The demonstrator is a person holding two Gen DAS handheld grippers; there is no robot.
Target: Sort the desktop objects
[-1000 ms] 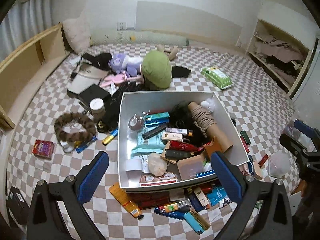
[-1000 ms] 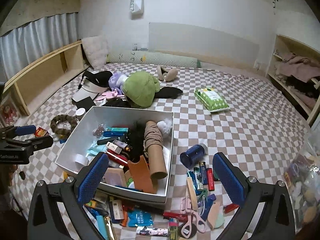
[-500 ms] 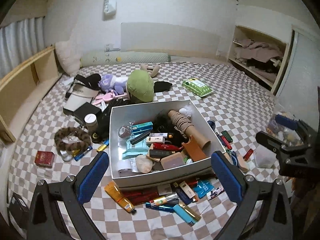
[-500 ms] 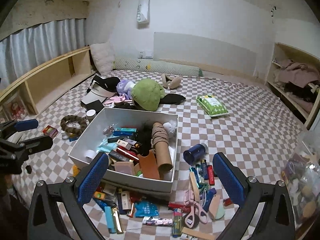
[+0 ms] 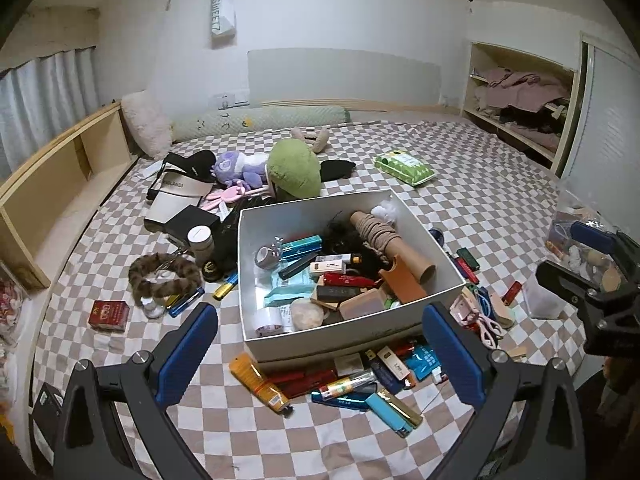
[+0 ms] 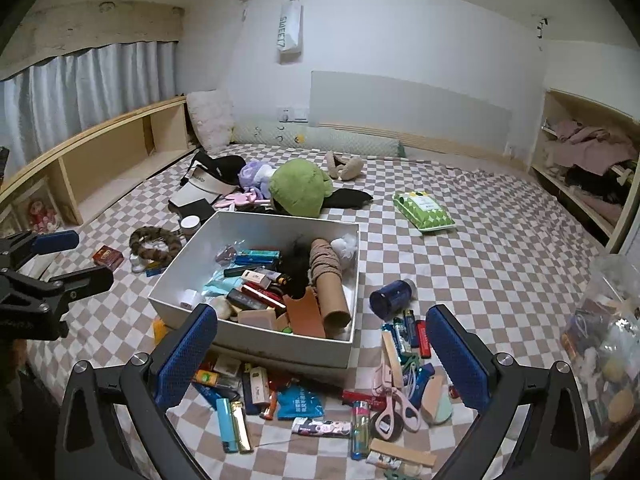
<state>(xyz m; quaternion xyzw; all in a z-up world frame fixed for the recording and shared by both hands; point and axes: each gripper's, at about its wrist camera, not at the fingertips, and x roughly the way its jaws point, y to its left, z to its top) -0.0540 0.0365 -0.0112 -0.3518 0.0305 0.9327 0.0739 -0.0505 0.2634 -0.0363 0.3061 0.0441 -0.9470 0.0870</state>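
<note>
Left claw point(image 5: 320, 344) spread, empty, raised over the bed point(image 5: 480, 200). White box point(image 5: 340, 328) centre, part filled. Loose lighters point(image 6: 236, 420) lie against its near wall. Right claw point(image 6: 322, 344) spread, empty. Advise descending on one lighter, clear of neighbours.

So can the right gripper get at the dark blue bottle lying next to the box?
Probably yes. The blue bottle lies on its side on the open bedspread, right of the white box and apart from it. The right gripper has its jaws open and empty, with nothing above the bottle.
</note>
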